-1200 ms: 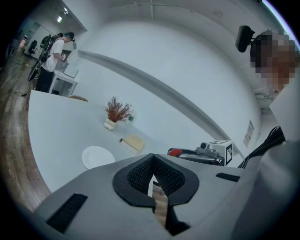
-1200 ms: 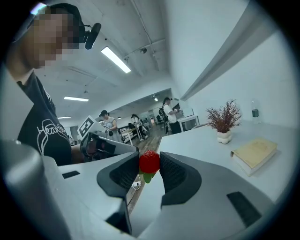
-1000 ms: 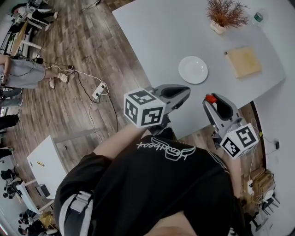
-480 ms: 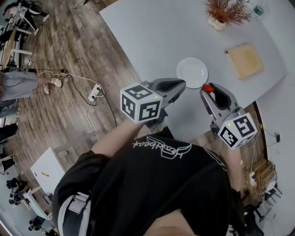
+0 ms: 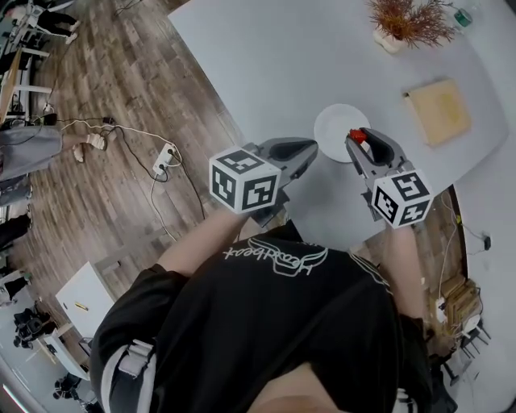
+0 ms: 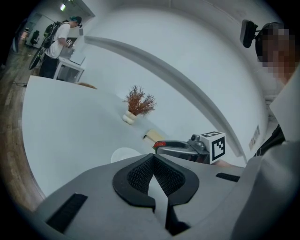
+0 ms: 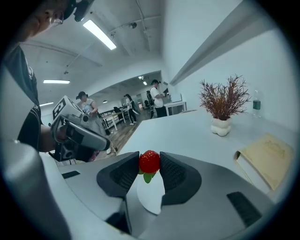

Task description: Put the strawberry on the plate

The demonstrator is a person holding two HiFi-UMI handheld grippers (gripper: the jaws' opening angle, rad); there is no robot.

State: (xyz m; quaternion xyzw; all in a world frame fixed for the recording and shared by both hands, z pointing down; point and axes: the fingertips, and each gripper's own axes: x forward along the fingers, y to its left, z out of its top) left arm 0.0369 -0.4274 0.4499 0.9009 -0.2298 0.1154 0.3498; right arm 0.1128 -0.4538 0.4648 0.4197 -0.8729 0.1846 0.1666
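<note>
My right gripper [image 5: 359,139] is shut on a red strawberry [image 5: 357,135] with green leaves. It hangs over the near right part of the white plate [image 5: 334,124] on the grey table [image 5: 274,56]. In the right gripper view the strawberry [image 7: 149,161] sits pinched between the two pads, and the plate [image 7: 151,199] shows below it in the gap. My left gripper [image 5: 310,148] hovers at the plate's left edge, shut and holding nothing. The left gripper view shows the plate [image 6: 123,153] ahead and the strawberry [image 6: 159,144] at the right gripper's tip.
A dried plant in a white pot [image 5: 398,26] and a tan board [image 5: 440,111] lie beyond the plate, with a bottle [image 5: 463,14] at the far corner. The table's edge runs just in front of me. A power strip [image 5: 169,158] and cables lie on the wooden floor at left.
My right gripper has carried the strawberry forward from the table's near edge to above the plate. The left gripper has also moved forward a little.
</note>
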